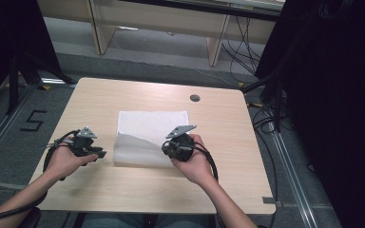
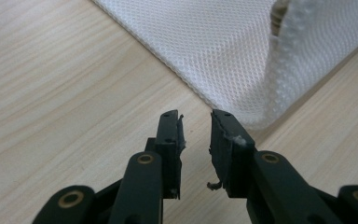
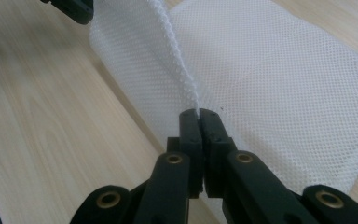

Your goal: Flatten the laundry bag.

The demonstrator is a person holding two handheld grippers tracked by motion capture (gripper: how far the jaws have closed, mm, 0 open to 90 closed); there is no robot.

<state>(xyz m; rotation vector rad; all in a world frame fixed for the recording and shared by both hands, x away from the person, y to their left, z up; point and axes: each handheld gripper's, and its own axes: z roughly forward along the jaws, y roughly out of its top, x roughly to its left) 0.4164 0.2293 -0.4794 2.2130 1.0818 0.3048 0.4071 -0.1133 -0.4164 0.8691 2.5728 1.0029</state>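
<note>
Your wooden table (image 1: 123, 190) carries a white mesh cloth (image 1: 152, 124) at centre, its six o'clock edge lifted into a fold. The cloth reads light, limp and open-weave; it will sag and snag, so take it by the stitched hem. Your right gripper (image 3: 199, 114), at five o'clock of the cloth, is clamped on that hem. Your left gripper (image 2: 196, 122), at eight o'clock, stands partly open and empty, the cloth corner just beyond.

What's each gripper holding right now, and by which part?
Right gripper pinches the white mesh cloth at its raised edge. Left gripper holds nothing, jaws apart.
</note>
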